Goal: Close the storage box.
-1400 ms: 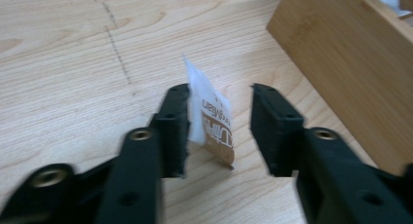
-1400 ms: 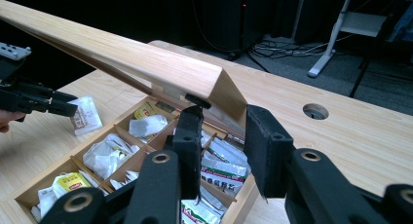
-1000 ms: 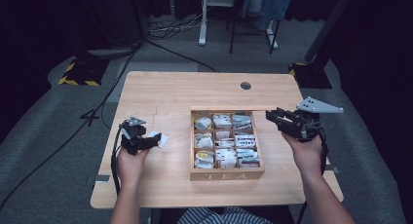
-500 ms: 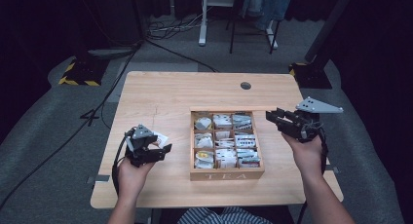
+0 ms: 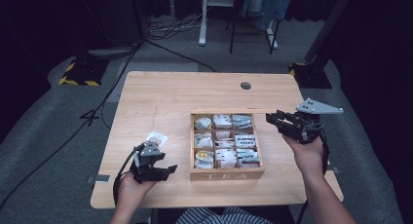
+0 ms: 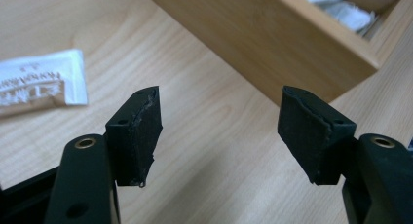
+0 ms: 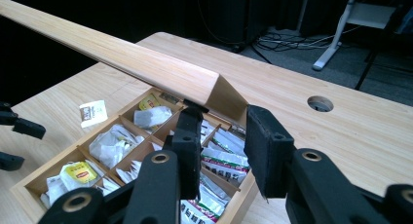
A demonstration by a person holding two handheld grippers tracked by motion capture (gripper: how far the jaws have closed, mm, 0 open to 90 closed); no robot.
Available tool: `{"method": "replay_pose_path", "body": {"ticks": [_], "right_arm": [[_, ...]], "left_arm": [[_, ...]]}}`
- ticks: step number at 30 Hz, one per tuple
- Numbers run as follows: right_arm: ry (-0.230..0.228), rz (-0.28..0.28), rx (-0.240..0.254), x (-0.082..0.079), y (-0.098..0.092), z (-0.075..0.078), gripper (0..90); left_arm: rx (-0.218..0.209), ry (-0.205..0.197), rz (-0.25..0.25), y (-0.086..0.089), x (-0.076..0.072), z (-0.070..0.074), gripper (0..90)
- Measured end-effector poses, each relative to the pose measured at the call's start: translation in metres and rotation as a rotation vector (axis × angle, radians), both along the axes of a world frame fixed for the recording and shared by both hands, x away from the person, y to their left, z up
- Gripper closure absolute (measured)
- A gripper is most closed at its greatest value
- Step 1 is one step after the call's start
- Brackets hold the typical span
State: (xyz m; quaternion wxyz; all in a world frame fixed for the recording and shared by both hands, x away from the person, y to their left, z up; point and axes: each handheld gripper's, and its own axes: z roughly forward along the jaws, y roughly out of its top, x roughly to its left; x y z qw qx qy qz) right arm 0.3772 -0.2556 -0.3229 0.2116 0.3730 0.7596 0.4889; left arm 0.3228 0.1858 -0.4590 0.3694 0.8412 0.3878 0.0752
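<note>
Dim room, softly lit table (image 5: 170,92), dark surroundings, near tool blurred

Left gripper (image 6: 219,131): black jaws wide apart, nothing between them, over light wooden tabletop (image 6: 204,151). White paper tea sachet (image 6: 39,85) far left; wooden box (image 6: 272,44) far right.

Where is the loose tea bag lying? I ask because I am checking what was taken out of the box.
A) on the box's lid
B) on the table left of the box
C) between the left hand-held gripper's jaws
B: the tea bag lies flat on the table, apart from the wooden box.
</note>
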Motion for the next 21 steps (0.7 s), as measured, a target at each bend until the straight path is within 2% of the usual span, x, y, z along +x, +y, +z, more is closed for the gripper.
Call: {"method": "replay_pose_path", "body": {"ticks": [5, 8, 11, 14, 15, 16, 17, 21], "right_arm": [[0.015, 0.008, -0.002, 0.0, -0.001, 0.0, 66.8], [0.032, 0.021, -0.01, 0.001, -0.001, 0.001, 66.4], [0.049, 0.037, -0.018, 0.0, -0.003, 0.001, 66.1], [0.058, 0.042, -0.035, -0.002, -0.002, 0.001, 66.0], [0.061, 0.043, -0.038, -0.002, -0.002, 0.001, 66.0], [0.065, 0.046, -0.044, -0.003, -0.003, 0.001, 65.9], [0.067, 0.05, -0.044, -0.004, -0.003, 0.001, 65.9], [0.079, 0.056, -0.054, -0.007, -0.003, 0.002, 65.7]], "left_arm": [[0.021, 0.029, -0.021, -0.004, -0.002, -0.006, 33.6], [0.062, 0.048, -0.044, -0.007, -0.001, -0.011, 34.0], [0.084, 0.071, -0.055, -0.012, -0.001, -0.017, 34.1], [0.113, 0.081, -0.076, -0.017, 0.0, -0.022, 34.1], [0.125, 0.073, -0.074, -0.019, 0.0, -0.024, 34.1], [0.13, 0.079, -0.079, -0.02, 0.0, -0.025, 34.1], [0.134, 0.065, -0.081, -0.021, 0.001, -0.026, 33.8], [0.12, 0.066, -0.082, -0.02, 0.002, -0.027, 33.4]]}}
